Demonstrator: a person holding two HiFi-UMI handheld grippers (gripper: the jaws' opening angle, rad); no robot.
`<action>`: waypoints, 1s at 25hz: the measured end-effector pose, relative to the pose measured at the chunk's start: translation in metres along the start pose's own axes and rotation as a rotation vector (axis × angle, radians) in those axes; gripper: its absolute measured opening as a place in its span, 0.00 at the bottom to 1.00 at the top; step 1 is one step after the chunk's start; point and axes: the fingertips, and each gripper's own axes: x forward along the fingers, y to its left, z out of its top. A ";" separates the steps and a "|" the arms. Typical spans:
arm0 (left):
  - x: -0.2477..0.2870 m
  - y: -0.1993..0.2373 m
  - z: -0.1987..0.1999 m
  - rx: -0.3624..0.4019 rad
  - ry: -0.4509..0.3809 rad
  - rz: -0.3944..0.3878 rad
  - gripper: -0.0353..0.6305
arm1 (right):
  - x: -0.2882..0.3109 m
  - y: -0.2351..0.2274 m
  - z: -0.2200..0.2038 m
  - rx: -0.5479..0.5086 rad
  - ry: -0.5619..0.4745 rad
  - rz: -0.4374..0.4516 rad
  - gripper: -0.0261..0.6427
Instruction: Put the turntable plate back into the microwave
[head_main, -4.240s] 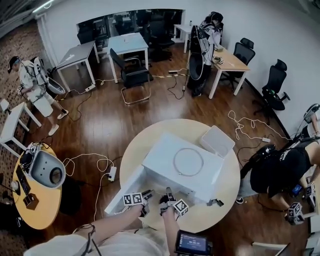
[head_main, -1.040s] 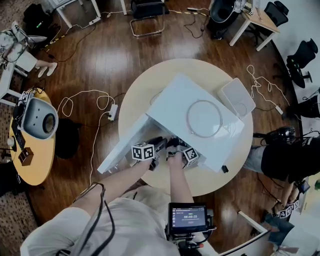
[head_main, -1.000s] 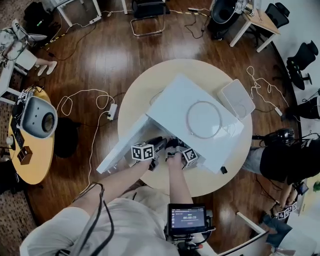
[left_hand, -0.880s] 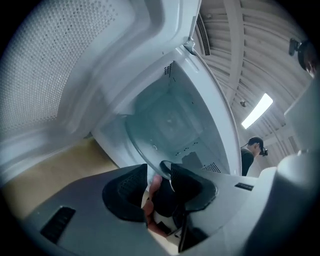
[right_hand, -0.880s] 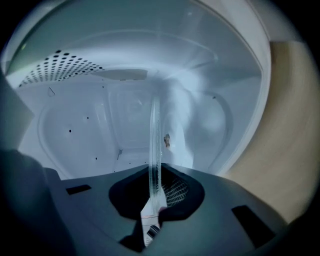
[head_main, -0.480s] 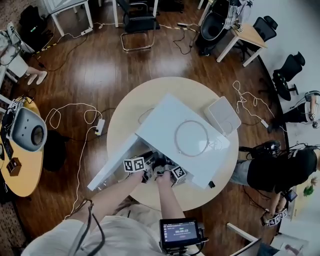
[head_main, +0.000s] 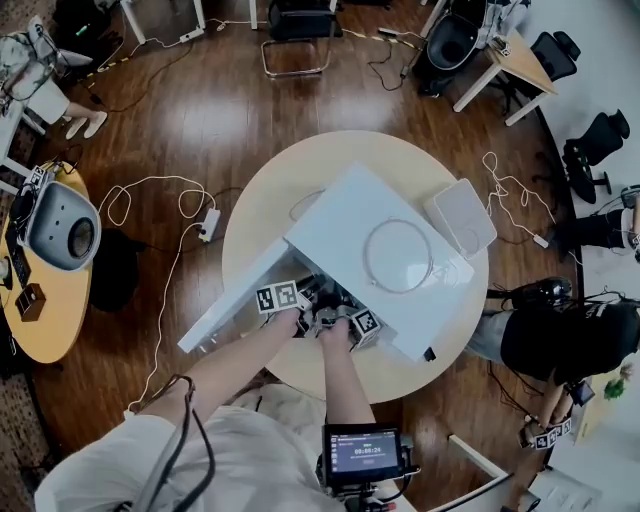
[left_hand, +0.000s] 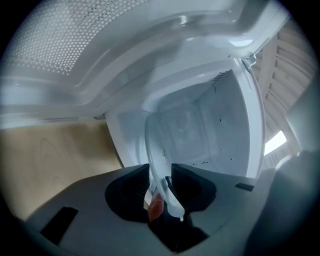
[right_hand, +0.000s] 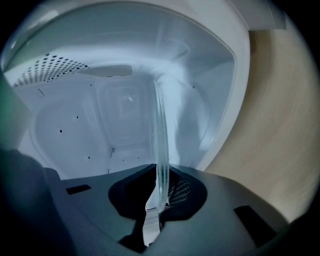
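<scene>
The white microwave (head_main: 340, 235) stands on a round table (head_main: 270, 180) with its door (head_main: 232, 305) swung open to the left. Both grippers reach into its opening. The clear glass turntable plate (left_hand: 161, 145) shows edge-on in both gripper views, inside the white cavity (left_hand: 220, 125). My right gripper (right_hand: 161, 192) is shut on the plate's (right_hand: 160, 135) rim. My left gripper (left_hand: 160, 182) has just been opening its jaws; the rim lies between them, and they stand wider than it. In the head view the left gripper (head_main: 303, 297) and right gripper (head_main: 333, 312) sit side by side under the microwave's front edge.
A thin ring (head_main: 398, 256) lies on the microwave's top. A white box (head_main: 460, 217) sits on the table at the right. Cables and a power strip (head_main: 208, 222) trail over the wooden floor. A yellow side table (head_main: 45, 300) stands left; a person (head_main: 560, 340) is at the right.
Both grippers have slid a little further under the microwave's front edge, into the opening, with the plate. The left gripper's marker cube has rolled.
</scene>
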 end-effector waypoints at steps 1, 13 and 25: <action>-0.001 0.001 0.001 -0.002 -0.001 0.003 0.27 | 0.000 0.001 -0.003 0.002 -0.001 0.000 0.08; -0.005 0.012 0.009 -0.114 -0.030 0.004 0.12 | 0.001 0.007 -0.011 -0.079 0.059 -0.009 0.09; -0.009 0.010 0.019 -0.219 -0.084 -0.037 0.11 | -0.012 0.011 -0.020 -0.080 0.107 -0.005 0.12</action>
